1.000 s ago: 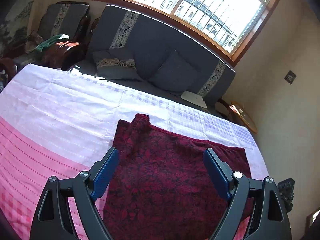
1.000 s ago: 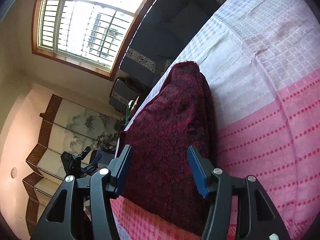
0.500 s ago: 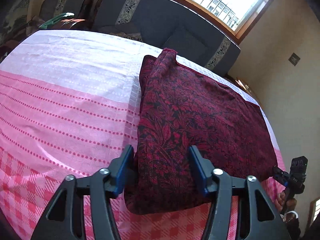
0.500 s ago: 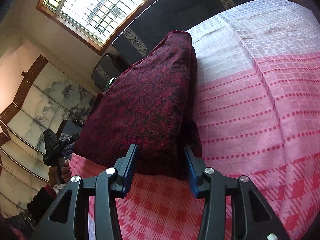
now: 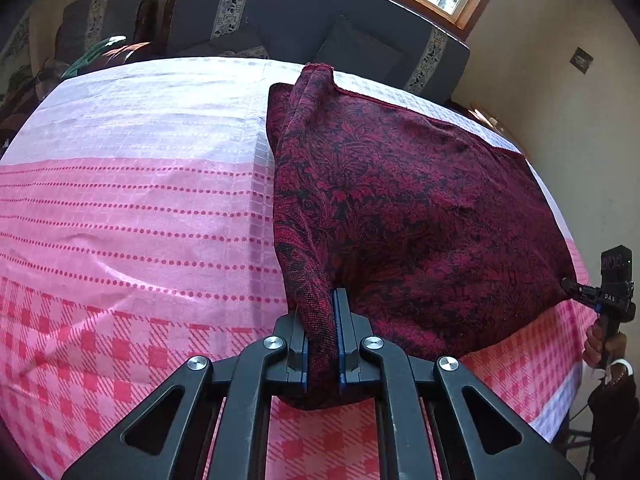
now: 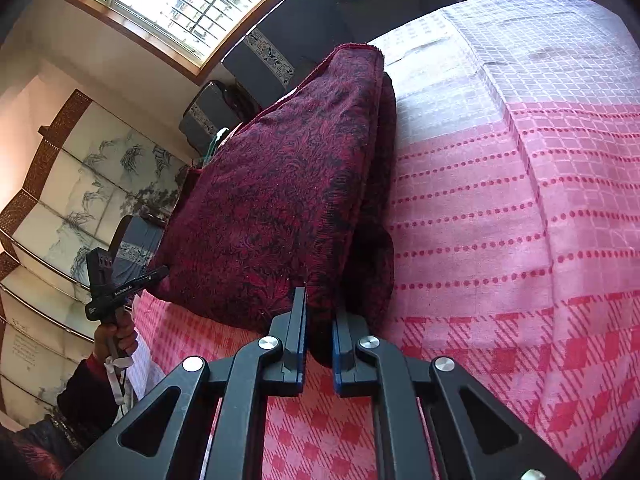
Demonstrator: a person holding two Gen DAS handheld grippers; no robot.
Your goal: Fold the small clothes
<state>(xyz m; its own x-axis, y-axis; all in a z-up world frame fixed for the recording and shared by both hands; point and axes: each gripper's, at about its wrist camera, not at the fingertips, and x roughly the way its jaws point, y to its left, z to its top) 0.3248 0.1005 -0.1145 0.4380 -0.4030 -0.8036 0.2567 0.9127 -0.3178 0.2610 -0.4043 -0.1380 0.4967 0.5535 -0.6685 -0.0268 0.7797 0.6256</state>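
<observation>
A dark red patterned garment (image 5: pixel 400 208) lies on the pink and white checked tablecloth (image 5: pixel 132 216). My left gripper (image 5: pixel 322 320) is shut on its near left corner, the cloth bunched between the blue pads. My right gripper (image 6: pixel 320 316) is shut on the near right corner of the same garment (image 6: pixel 280 200). The near edge is lifted off the table and stretched between the two grippers. The right gripper also shows at the far right of the left wrist view (image 5: pixel 576 288), and the left gripper at the left of the right wrist view (image 6: pixel 160 272).
A dark grey sofa (image 5: pixel 320 24) with cushions stands behind the table under a large window (image 6: pixel 180 4). An armchair (image 5: pixel 100 12) stands at the back left. A painted folding screen (image 6: pixel 60 200) stands to the left. The table's right edge (image 5: pixel 560 412) drops off near the right gripper.
Both grippers moved down to the garment's near corners and shut on them. The near edge is now lifted and pulled taut between them.
</observation>
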